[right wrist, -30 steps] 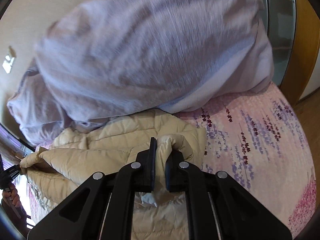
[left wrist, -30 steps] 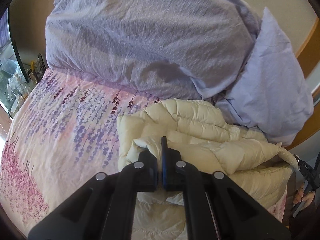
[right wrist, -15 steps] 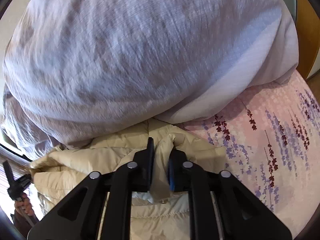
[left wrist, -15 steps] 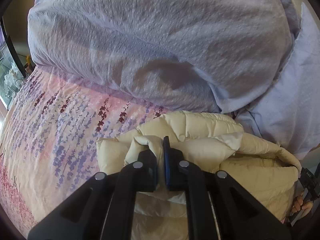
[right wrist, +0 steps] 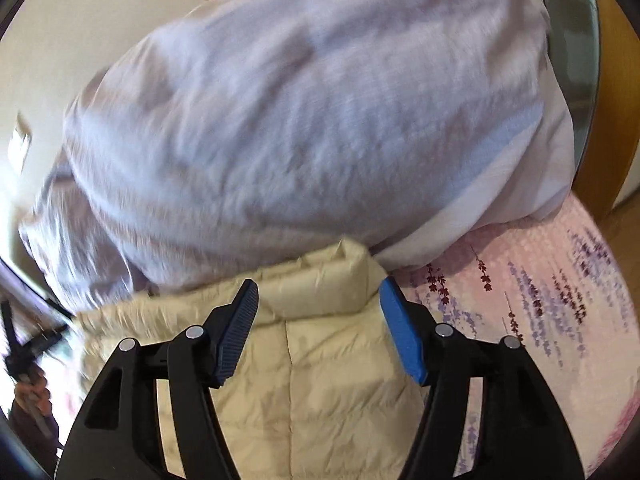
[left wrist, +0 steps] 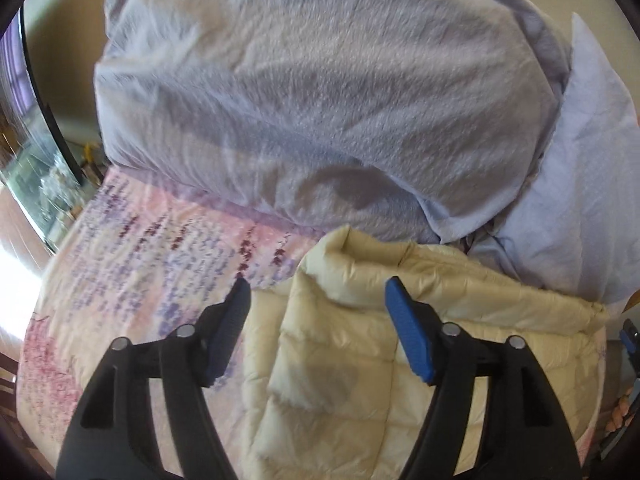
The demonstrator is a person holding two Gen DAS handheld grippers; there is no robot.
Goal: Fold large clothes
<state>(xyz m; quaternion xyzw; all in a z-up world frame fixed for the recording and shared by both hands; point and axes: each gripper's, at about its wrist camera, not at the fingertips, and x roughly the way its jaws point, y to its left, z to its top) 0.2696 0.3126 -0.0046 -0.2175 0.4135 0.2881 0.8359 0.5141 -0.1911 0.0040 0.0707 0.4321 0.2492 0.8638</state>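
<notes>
Two fisheye views, both smeared by motion and ringed in black at the corners. Lower part of the cream quilted down jacket (left wrist: 336, 376) cut off by the frame bottom and partly covered by black gripper arms; sleeves and hem impossible to make out. Far right edge of the left wrist view: only a sliver of fingers and a blue-tipped tool, too small to read. Far left of the right wrist view: a blurred hand on a dark tool, equally unclear. Glassy clutter at the left edge of the left view, indistinct. Jacket puffy, stitched in square panels, slightly glossy, folded into a thick block with a rolled edge at the top, lying on a flat floral bedspread (left wrist: 132, 264) printed with purple and pink sprays, butted against a large, crinkled lavender duvet bundle (left wrist: 320, 92) mounded behind. Pale blue pillow (left wrist: 588, 168), smoother cloth, wedged just right of the bundle. Left gripper (left wrist: 317, 294) with jaws opening, ribbed blue pads spread apart over the jacket's left edge, fabric between but not pinched. Right gripper (right wrist: 318, 294) likewise opening, pads clear of the jacket's right upper corner, nothing clamped.
</notes>
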